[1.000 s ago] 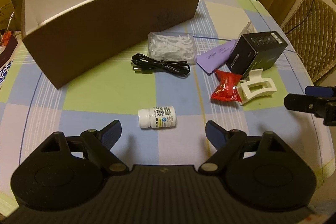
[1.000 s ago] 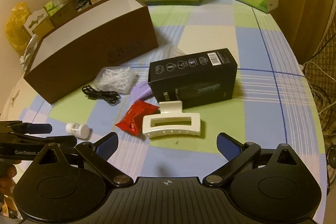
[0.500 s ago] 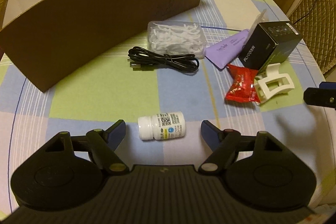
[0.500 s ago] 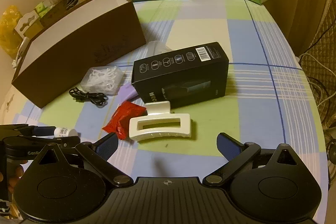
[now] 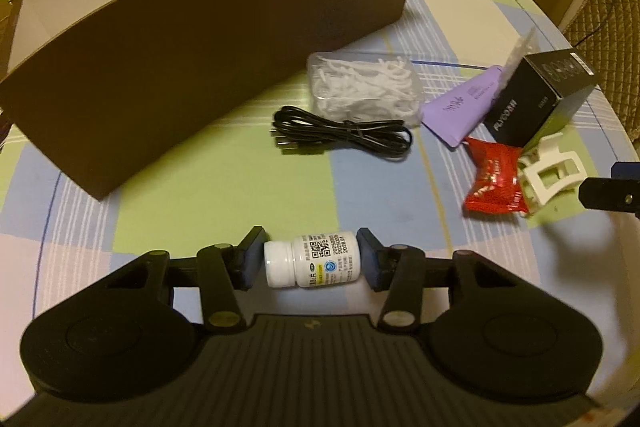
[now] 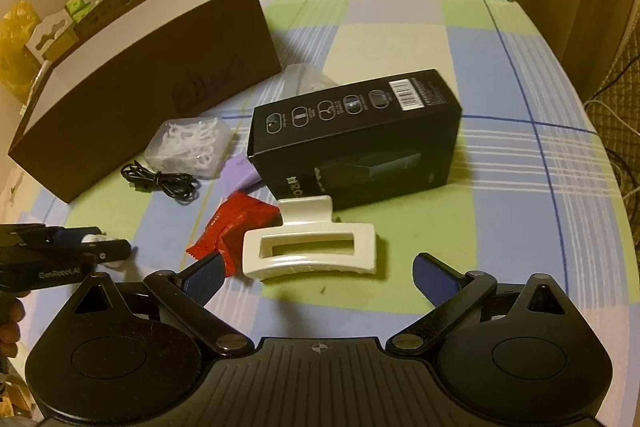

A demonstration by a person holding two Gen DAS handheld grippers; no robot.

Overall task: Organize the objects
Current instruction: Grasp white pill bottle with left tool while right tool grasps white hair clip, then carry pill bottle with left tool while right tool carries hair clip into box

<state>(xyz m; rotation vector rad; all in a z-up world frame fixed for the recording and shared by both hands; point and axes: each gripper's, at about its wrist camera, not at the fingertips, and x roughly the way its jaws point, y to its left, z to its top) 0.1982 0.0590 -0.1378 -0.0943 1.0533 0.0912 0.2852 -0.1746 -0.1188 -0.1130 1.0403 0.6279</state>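
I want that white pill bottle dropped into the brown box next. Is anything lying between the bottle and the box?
Nothing visible does. The white pill bottle lies between the left gripper pads, and only bare tablecloth separates it from the brown box. The black cable lies off to the right.

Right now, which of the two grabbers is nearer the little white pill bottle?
Left. The left gripper has the white pill bottle between its closing jaws, while the right gripper hovers open by the white hair clip.
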